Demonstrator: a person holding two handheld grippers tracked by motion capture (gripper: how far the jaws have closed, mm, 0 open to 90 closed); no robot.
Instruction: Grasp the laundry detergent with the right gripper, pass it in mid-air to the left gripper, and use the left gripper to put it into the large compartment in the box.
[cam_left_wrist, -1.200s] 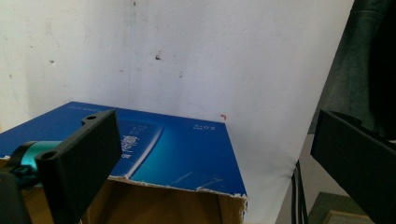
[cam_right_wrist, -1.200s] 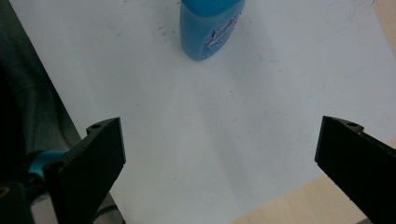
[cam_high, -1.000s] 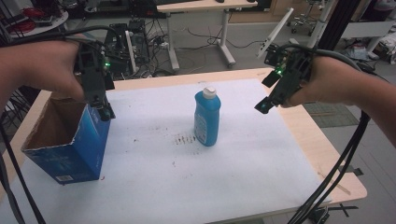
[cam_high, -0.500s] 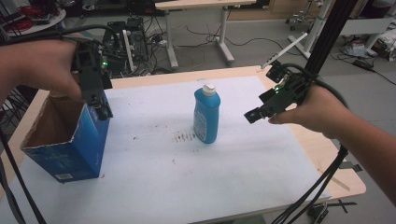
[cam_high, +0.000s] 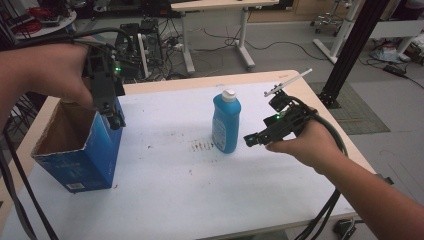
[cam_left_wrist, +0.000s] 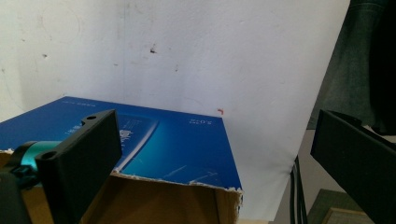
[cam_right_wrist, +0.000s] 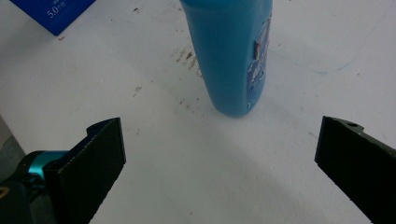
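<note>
2 grippers were in play, and only the right gripper (cam_high: 248, 140) had moved much: over the last second I had brought it down from beside the table's far right edge to table height, just beside the blue bottle (cam_high: 226, 123). Its jaws were spread wide, with the bottle's lower body standing between and ahead of them in the right gripper view (cam_right_wrist: 232, 56), not yet touched. I judged that this put me 1 short push away from closing on the bottle.

The left gripper (cam_high: 116, 120) had stayed where it was, at the near right corner of the blue cardboard box (cam_high: 80, 150), jaws likewise spread, 1 over the torn rim and the other out past the box's side. It gripped nothing.

The bottle stood upright near the middle of the white table (cam_high: 165, 200), white cap on, well apart from the box. The box stood open at the top toward the table's left edge; what I could see of its brown inside held nothing, though its floor was hidden from me.
</note>
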